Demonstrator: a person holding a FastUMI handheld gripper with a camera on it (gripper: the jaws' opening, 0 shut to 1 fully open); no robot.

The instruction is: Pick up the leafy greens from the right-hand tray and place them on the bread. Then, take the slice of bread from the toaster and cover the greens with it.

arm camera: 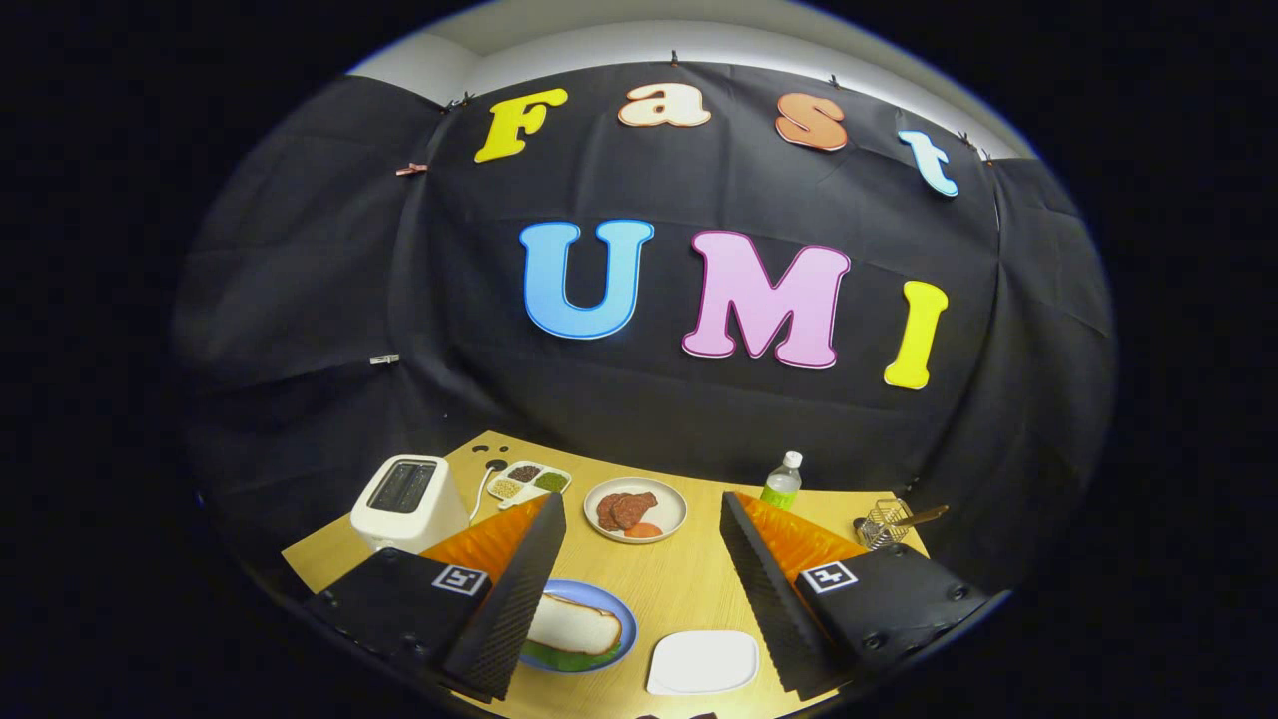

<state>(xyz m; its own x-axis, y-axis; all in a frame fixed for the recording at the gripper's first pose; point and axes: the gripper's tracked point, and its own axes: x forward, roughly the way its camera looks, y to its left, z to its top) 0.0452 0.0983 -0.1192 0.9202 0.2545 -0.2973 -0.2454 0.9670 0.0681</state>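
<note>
Between the spread tool (639,589) fingers, the bread slice (574,624) lies lengthwise across greens (564,658).

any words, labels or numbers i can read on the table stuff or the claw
None can be read.
bottle label: too small to read
markers on the claw: coded squares, no words
toaster: no text seen
The claw is open, its fingers apart above the table, holding nothing.

Gripper (639,579) with ridged finger faces, square tag markers, screws, jaws apart
</note>
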